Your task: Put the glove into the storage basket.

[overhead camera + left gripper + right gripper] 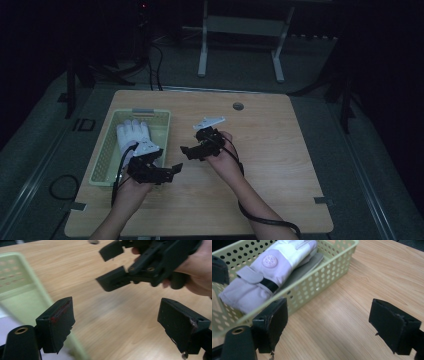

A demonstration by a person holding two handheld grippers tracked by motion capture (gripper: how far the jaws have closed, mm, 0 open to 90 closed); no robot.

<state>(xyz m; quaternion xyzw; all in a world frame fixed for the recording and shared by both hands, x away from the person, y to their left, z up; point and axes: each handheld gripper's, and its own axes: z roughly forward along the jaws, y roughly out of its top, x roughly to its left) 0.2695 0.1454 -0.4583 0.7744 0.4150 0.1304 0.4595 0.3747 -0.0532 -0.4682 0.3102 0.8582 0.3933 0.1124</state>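
I hold my left gripper (172, 169) just off the right wall of the pale green perforated plastic basket (102, 160), its jaws spread wide with nothing between them but bare wood. My right gripper (186, 151) hangs close beside it over the middle of the light wooden counter (280, 165), jaws likewise wide apart and empty (in the left gripper view they point back toward my left one). The lilac and white padded glove (265, 272) lies flat inside the basket, on a grey one (305, 266) that peeks out beneath it. Neither gripper touches basket or glove; both sit apart from them above the counter.
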